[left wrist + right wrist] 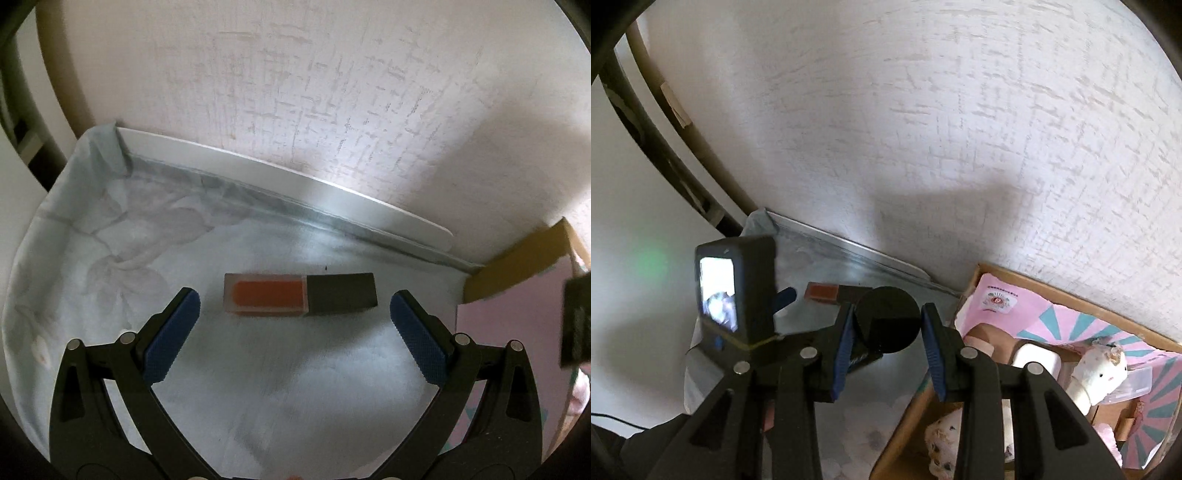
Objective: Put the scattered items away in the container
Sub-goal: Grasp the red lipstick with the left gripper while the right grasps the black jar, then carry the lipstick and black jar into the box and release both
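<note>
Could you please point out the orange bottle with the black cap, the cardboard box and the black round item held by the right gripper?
orange bottle [267,297]: left wrist view, clear body.
cardboard box [1082,297]: right wrist view, back rim.
black round item [888,319]: right wrist view, round face.

Left gripper [295,306], right gripper [886,332]: black plastic linkage arms, silver pivot pins, blue knurled finger pads [173,332].

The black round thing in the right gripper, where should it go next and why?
Probably carry it rightward over the cardboard box and release. The right gripper is shut on the black round object, which hangs beside the box's near edge, not yet over the items inside.
</note>
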Demonstrator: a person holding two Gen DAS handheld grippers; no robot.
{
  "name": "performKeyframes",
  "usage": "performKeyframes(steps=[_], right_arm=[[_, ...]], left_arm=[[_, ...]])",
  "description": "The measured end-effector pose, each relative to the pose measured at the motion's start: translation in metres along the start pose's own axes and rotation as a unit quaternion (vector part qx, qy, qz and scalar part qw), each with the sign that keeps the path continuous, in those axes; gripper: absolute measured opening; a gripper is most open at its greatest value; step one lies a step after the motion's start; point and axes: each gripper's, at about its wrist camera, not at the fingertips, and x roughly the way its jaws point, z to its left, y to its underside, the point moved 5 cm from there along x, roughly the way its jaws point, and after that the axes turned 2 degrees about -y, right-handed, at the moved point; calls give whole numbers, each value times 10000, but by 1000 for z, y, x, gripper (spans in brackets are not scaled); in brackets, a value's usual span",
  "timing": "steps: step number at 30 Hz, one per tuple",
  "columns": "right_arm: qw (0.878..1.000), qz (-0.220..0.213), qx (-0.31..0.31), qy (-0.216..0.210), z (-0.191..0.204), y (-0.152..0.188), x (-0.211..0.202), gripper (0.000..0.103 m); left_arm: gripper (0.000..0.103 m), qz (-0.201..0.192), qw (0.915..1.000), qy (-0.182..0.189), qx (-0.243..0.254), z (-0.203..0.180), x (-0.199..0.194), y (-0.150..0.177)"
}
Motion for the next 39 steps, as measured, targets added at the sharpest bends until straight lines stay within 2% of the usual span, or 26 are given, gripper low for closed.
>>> performKeyframes(steps=[2,4,5,12,16,21,25,26,30,32,34,39], right_arm=[[10000,-28,-57,-35,0,1,-2,33],[9998,-67,-192,26,4,2,-3,33],[9997,-88,-238,24,4,2,-4,33],[9986,-192,-475,122,22,3,1,33],[9984,-249,-494,126,22,2,-8,33],[9982,-411,-431,101,11,1,-40,33],[9974,-615,-305,212,-12,3,-76,33],[9972,-647,-276,238,-17,4,-84,33],[9961,-755,-183,429,-46,11,-119,33],[9953,-784,-125,559,-66,18,-137,33],[9944,-794,-51,689,-85,27,-152,33],[9931,-701,175,929,-129,56,-172,33]], left_arm=[[101,3,10000,-74,66,-4,1,2],[85,26,10000,-37,72,-7,3,5],[84,3,9999,-55,89,-8,2,6],[83,28,9999,86,79,-14,-10,15],[83,-160,9991,205,333,-23,-47,12],[83,-447,9955,441,705,-44,-109,0],[83,-638,9851,987,1255,-82,-167,-9],[83,-662,9825,1064,1376,-79,-179,-8],[83,-731,9692,1431,1865,-119,-204,-19],[83,-700,9628,1536,2109,-146,-214,-12],[83,-623,9559,1692,2318,-158,-225,12],[83,-329,9436,1948,2655,-212,-224,46]])
